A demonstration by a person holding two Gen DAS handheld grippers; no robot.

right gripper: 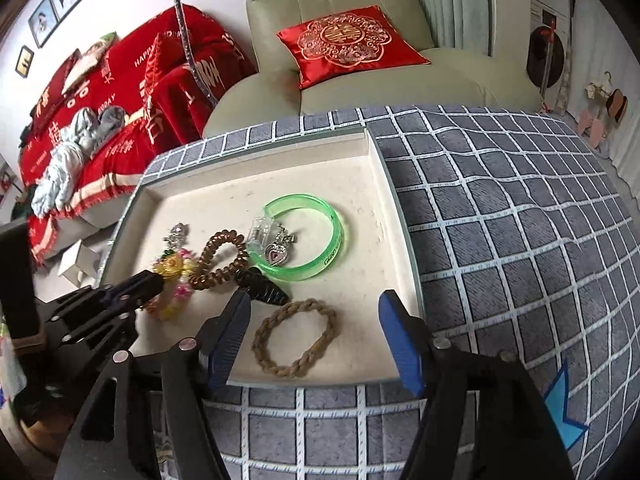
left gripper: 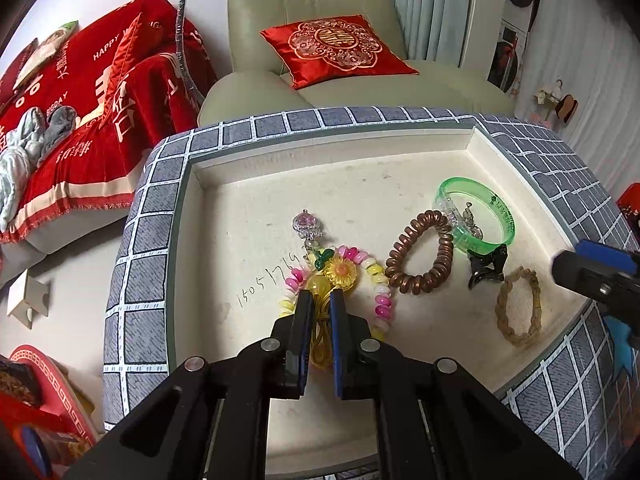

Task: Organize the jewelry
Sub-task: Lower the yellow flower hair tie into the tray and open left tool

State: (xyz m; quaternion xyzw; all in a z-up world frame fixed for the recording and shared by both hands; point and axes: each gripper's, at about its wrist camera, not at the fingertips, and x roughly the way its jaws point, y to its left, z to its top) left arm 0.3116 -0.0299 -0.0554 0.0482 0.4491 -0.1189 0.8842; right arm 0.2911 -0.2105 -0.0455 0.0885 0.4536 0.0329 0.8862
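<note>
One shallow cream tray (left gripper: 224,216), its floor rough and speckled, sits on a grey cloth (right gripper: 500,240) gridded with white lines. Inside lie seven pieces of jewelry.

Farthest left is one silvery charm (left gripper: 306,224) with a pink stone. It touches one coiled hair tie (left gripper: 380,284) in glossy pink, yellow and white, which carries a translucent yellow plastic flower (left gripper: 341,270). The left gripper (left gripper: 320,300) is clamped on a thin yellow cord (left gripper: 319,344) by that flower, its jaws almost together.

Next comes one copper-brown spiral hair tie (left gripper: 420,254), shaped like a telephone cord. It touches one clear green plastic bangle (left gripper: 496,216), smooth and round, which encircles one heart-shaped pink pendant (right gripper: 276,257) in silver metal. Just below the bangle lies one glossy black claw clip (right gripper: 264,290).

Nearest the front edge is one tan braided ring (right gripper: 296,336), matte and rope-like. The right gripper (right gripper: 316,320) hovers over it with its blue-padded jaws spread wide on either side, not touching it.
</note>
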